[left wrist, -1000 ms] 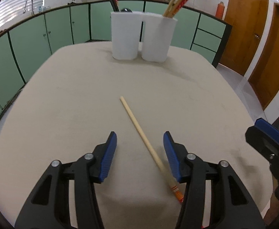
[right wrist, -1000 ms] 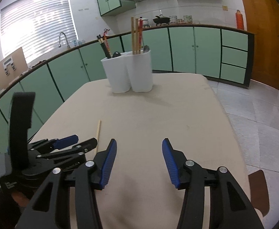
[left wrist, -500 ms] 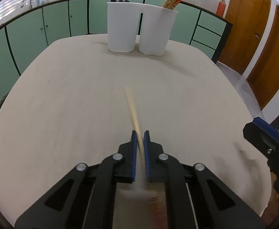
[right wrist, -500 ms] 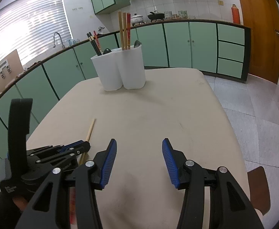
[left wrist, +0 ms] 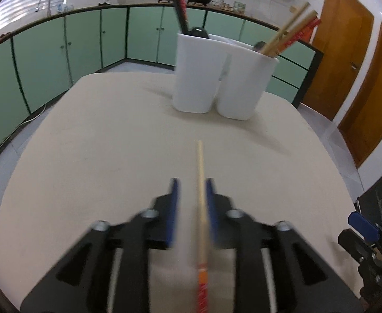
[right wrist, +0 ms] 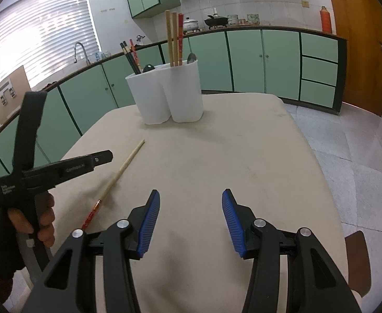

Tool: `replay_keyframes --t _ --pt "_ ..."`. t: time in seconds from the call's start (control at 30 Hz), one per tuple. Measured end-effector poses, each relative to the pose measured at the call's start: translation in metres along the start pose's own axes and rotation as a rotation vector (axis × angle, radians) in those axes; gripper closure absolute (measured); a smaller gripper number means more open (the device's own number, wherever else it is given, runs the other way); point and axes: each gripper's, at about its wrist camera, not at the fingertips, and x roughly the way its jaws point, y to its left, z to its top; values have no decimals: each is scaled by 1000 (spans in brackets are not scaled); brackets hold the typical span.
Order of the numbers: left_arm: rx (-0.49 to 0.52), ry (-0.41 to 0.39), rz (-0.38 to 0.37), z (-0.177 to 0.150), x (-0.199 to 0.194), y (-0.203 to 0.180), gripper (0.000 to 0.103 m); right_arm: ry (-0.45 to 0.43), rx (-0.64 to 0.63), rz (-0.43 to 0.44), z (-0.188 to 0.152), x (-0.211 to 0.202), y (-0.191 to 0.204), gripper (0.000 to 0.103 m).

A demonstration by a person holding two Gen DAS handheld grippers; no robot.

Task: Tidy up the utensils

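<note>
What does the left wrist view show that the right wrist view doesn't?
Left wrist only: the left gripper from behind, jaws parted around the chopstick, motion-blurred; two doors. Right wrist only: the hand on that gripper, the right gripper open wide, window, sink tap. Both: the white holder, table, green cabinets.

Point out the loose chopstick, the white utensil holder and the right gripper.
loose chopstick (left wrist: 200, 182), left wrist view, on its bare wooden shaft between the blue pads.
white utensil holder (right wrist: 185, 96), right wrist view, on the front wall of its right compartment.
right gripper (right wrist: 191, 220), right wrist view, midway between its fingertips.
</note>
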Motion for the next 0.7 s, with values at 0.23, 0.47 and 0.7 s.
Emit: replay_keyframes --t 0.23,0.47,0.7 --pt "3 13 13 -31 -31 12 68 12 0 24 -7 5 10 54" --pt "45 5 19 -57 -49 -2 68 9 -9 40 -10 3 21 54" --pt "92 45 8 -70 -41 -19 84 -6 -3 32 -11 -5 19 54"
